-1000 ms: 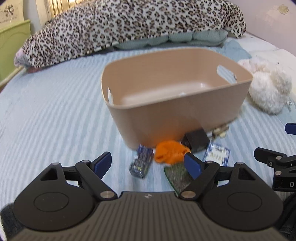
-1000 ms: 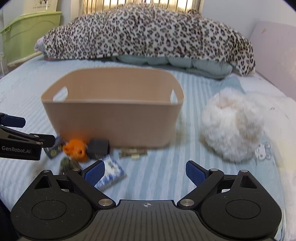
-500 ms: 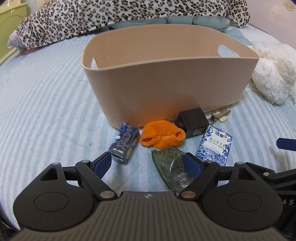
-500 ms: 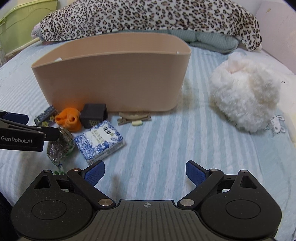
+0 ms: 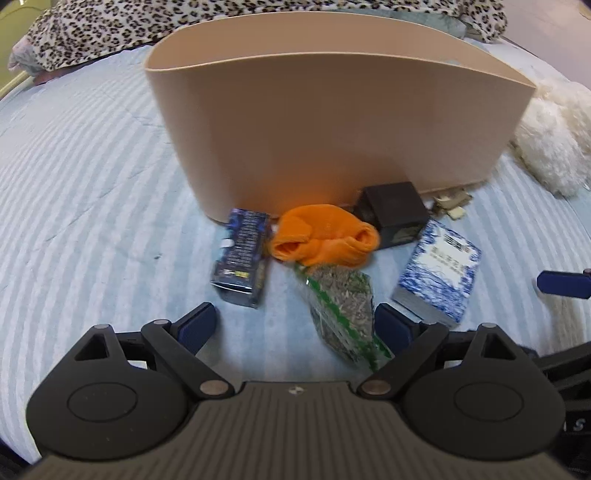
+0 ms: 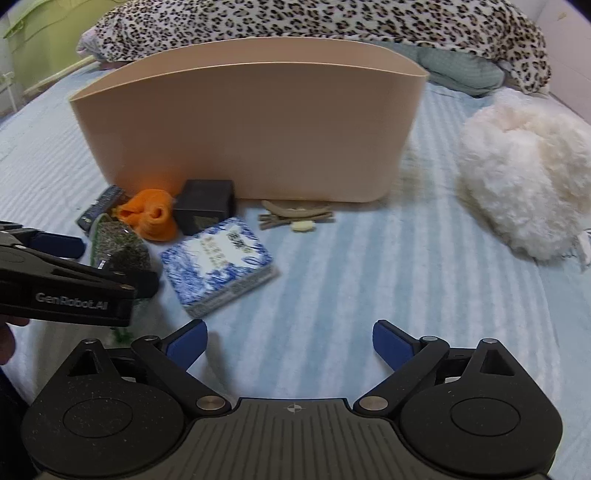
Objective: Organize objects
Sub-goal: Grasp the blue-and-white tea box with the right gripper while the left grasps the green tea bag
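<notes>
A beige plastic bin (image 5: 332, 122) stands on the striped bed. In front of it lie a dark blue box (image 5: 242, 256), an orange cloth (image 5: 325, 240), a black box (image 5: 393, 214), a blue-and-white box (image 5: 441, 271), a clear bag of dried green leaves (image 5: 343, 314) and some beige wooden pieces (image 6: 295, 216). My left gripper (image 5: 295, 325) is open and low over the bed, with the bag of leaves next to its right finger. My right gripper (image 6: 290, 343) is open and empty, just in front of the blue-and-white box (image 6: 218, 260).
A white fluffy toy (image 6: 524, 173) lies right of the bin. A leopard-print blanket (image 6: 332, 22) and teal pillows (image 6: 458, 70) lie behind it. A green cabinet (image 6: 44, 40) stands at the far left.
Both grippers have come down and forward toward the small objects in front of the bin. The objects have not moved.
</notes>
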### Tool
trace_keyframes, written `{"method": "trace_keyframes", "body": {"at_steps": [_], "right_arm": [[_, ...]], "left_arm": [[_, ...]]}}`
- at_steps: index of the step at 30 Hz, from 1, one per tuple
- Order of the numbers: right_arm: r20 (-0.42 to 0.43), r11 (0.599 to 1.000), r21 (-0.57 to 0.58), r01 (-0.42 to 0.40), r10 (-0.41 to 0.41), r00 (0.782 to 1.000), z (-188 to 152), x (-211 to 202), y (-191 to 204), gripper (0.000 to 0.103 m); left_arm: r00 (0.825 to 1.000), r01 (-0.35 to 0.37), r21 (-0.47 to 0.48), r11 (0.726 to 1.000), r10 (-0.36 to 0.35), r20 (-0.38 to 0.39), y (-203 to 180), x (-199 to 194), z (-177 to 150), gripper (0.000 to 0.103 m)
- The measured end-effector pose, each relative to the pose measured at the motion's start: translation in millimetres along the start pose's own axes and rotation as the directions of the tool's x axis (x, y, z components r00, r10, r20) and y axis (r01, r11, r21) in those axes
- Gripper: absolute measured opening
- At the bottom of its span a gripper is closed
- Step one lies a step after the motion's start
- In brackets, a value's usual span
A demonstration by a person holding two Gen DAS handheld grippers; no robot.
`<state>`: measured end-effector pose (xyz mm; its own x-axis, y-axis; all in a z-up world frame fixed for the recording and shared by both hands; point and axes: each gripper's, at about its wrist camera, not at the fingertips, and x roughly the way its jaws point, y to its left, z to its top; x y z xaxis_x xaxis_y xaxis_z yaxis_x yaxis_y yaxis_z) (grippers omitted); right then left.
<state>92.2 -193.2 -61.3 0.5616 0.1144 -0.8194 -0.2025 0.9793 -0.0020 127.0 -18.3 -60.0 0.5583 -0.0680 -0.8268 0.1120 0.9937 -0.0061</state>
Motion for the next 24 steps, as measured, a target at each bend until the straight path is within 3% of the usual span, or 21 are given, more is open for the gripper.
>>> {"method": "trace_keyframes", "body": {"at_steps": [7,10,13,16,18,20,24], "right_arm": [[0.005,0.999,-0.03,-0.027,0.027,1.0,10.4,10.4,13.6,0.101],[0.001,0.998,-0.046,-0.034,0.034,0.999,16.3,18.7,19.0,0.102],[0.012,0.997,-0.066,-0.027,0.028,1.0,20.9,25.6,25.0,0.101],[0.032,0.996,-0.079,-0.03,0.033,0.999,23.8,27.7,29.1,0.09],[0.035,0.996,-0.076,-0.042,0.045,0.998,25.2,27.8,30.3,0.083],[0.041,0.996,-0.073,-0.051,0.054,0.998,25.6,26.9,31.0,0.067],[0.048,0.996,-0.084,-0.041,0.045,0.998,23.2,21.9,32.4,0.064]], "left_arm": [[1.0,0.009,-0.045,0.999,-0.009,-0.018,25.6,-0.8,1.6,0.087],[1.0,0.008,-0.053,0.999,-0.009,-0.019,31.0,-3.1,0.4,0.077],[1.0,0.007,-0.032,0.999,-0.008,-0.017,31.4,-5.2,-0.3,0.059],[1.0,0.015,-0.008,1.0,-0.015,-0.015,32.2,-9.1,-0.1,0.037],[1.0,0.022,0.001,1.0,-0.022,-0.018,32.4,-11.4,0.6,0.035],[0.999,0.028,0.009,1.0,-0.027,-0.018,33.8,-15.0,-0.2,0.033],[0.999,0.048,0.002,0.999,-0.048,-0.013,36.1,-22.7,-3.9,0.032]]}}
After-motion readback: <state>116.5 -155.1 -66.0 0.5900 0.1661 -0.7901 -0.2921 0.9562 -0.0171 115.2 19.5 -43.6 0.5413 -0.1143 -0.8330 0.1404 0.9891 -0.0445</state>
